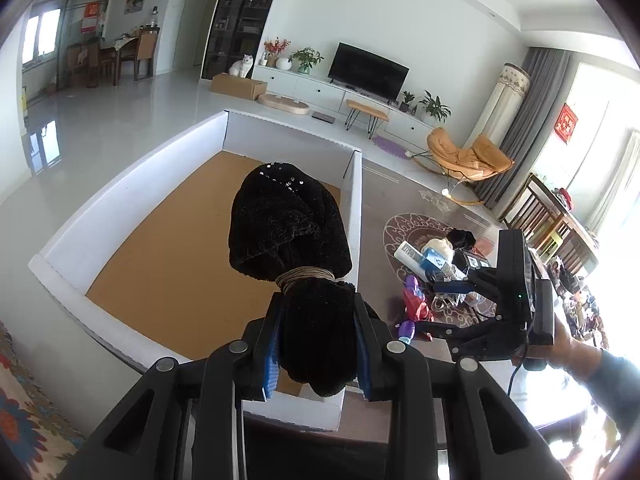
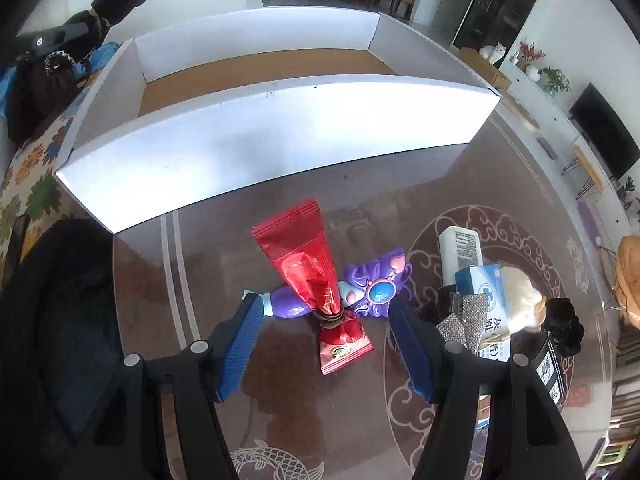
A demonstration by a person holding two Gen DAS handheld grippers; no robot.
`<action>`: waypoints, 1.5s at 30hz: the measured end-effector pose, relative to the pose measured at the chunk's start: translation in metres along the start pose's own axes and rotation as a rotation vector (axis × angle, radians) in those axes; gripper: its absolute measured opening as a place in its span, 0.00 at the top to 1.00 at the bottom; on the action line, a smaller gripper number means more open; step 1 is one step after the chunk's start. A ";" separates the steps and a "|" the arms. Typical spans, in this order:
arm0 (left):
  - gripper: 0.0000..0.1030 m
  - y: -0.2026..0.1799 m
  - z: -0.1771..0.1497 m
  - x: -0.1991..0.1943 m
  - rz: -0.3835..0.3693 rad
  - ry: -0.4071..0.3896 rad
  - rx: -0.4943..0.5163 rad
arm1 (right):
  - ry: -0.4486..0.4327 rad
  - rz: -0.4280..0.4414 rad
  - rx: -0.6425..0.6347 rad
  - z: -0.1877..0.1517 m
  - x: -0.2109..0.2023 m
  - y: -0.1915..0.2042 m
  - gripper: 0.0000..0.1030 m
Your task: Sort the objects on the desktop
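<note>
Black fuzzy bundle (image 1: 290, 224), tied with cord, clamped between blue pads of left gripper (image 1: 316, 344) above white box (image 1: 120, 184); red wrapper (image 2: 308, 268) lying across purple toy (image 2: 374, 288) on patterned table (image 2: 400, 208), right gripper (image 2: 326, 344) jaws apart around it, untouched

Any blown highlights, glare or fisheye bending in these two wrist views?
Left wrist view: window side at right is blown out; white box walls bow from fisheye; black fabric bundle holds little detail. Right wrist view: box front wall glares and curves; red packet shows foil reflections.
</note>
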State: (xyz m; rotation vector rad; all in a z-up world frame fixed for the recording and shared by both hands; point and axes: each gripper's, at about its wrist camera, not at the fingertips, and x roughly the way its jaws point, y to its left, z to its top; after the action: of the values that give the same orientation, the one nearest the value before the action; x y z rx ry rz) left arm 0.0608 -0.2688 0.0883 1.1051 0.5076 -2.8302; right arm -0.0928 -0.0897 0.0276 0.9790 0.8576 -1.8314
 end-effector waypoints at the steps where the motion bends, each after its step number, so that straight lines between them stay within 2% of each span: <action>1: 0.71 -0.004 -0.001 0.001 0.007 0.003 0.009 | -0.018 -0.003 0.008 0.001 0.007 -0.002 0.36; 2: 0.71 -0.005 -0.002 0.001 0.013 0.006 0.015 | -0.029 0.002 0.015 0.004 0.015 -0.002 0.42; 3: 0.71 -0.004 -0.004 -0.001 0.016 0.010 0.017 | -0.031 0.018 0.014 0.006 0.021 -0.001 0.54; 4: 0.71 -0.002 -0.006 -0.003 0.021 0.012 0.018 | -0.007 0.030 0.009 0.009 0.028 0.000 0.81; 5: 0.71 0.001 -0.009 -0.004 0.029 0.012 0.020 | 0.004 0.001 0.010 0.010 0.031 0.000 0.82; 7: 0.71 0.011 -0.013 -0.007 0.042 0.013 0.012 | -0.003 0.025 0.043 0.010 0.022 -0.003 0.83; 10: 0.71 0.024 -0.012 -0.005 0.029 0.014 -0.024 | -0.026 0.068 0.116 0.015 -0.006 -0.012 0.83; 12: 0.71 0.029 -0.007 -0.003 0.030 0.007 -0.030 | -0.073 0.100 0.161 0.029 -0.031 -0.016 0.83; 15: 0.71 0.036 0.004 0.002 0.024 0.006 -0.040 | -0.157 0.170 0.209 0.064 -0.071 -0.015 0.83; 18: 0.71 0.048 0.016 0.016 0.044 0.038 -0.044 | -0.224 0.247 0.231 0.112 -0.092 0.001 0.83; 22: 0.69 0.064 0.030 0.043 0.115 0.112 -0.034 | -0.230 0.284 0.222 0.173 -0.073 0.038 0.82; 24: 0.57 0.075 0.033 0.060 0.167 0.172 -0.046 | -0.188 0.274 0.240 0.193 -0.044 0.050 0.81; 25: 0.51 0.081 0.033 0.069 0.202 0.200 -0.054 | -0.160 0.267 0.261 0.199 -0.027 0.053 0.78; 26: 0.42 0.086 0.032 0.075 0.235 0.215 -0.057 | -0.119 0.270 0.291 0.203 -0.010 0.055 0.69; 27: 0.39 0.090 0.032 0.078 0.260 0.217 -0.056 | -0.079 0.274 0.323 0.205 0.007 0.054 0.61; 28: 0.39 0.091 0.032 0.079 0.280 0.210 -0.055 | -0.058 0.274 0.357 0.204 0.019 0.053 0.45; 29: 0.39 0.092 0.031 0.076 0.289 0.198 -0.057 | -0.061 0.276 0.385 0.202 0.024 0.052 0.35; 31: 0.39 0.085 0.031 0.065 0.275 0.149 -0.066 | -0.109 0.300 0.438 0.193 0.021 0.045 0.32; 33: 0.39 0.070 0.031 0.052 0.250 0.102 -0.054 | -0.170 0.320 0.477 0.179 0.008 0.036 0.21; 35: 0.39 0.045 0.030 0.042 0.200 0.069 -0.013 | -0.248 0.286 0.481 0.157 -0.015 0.026 0.09; 36: 0.37 0.028 0.027 0.035 0.161 0.056 0.012 | -0.280 0.267 0.476 0.144 -0.026 0.021 0.05; 37: 0.34 0.008 0.023 0.029 0.111 0.049 0.041 | -0.307 0.244 0.472 0.126 -0.036 0.015 0.00; 39: 0.12 -0.037 0.011 0.021 -0.001 0.039 0.102 | -0.334 0.194 0.476 0.084 -0.052 0.003 0.00; 41: 0.02 -0.083 -0.009 0.020 -0.099 0.042 0.164 | -0.338 0.099 0.491 0.032 -0.064 -0.011 0.00; 43: 0.02 -0.125 -0.031 0.035 -0.159 0.083 0.206 | -0.315 -0.004 0.520 -0.023 -0.068 -0.024 0.00; 45: 0.02 -0.160 -0.054 0.064 -0.176 0.161 0.218 | -0.252 -0.113 0.562 -0.080 -0.066 -0.038 0.00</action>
State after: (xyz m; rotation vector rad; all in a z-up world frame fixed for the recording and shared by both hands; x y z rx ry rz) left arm 0.0203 -0.0966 0.0527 1.4016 0.3254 -3.0220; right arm -0.0840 0.0168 0.0556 1.0138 0.2452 -2.2962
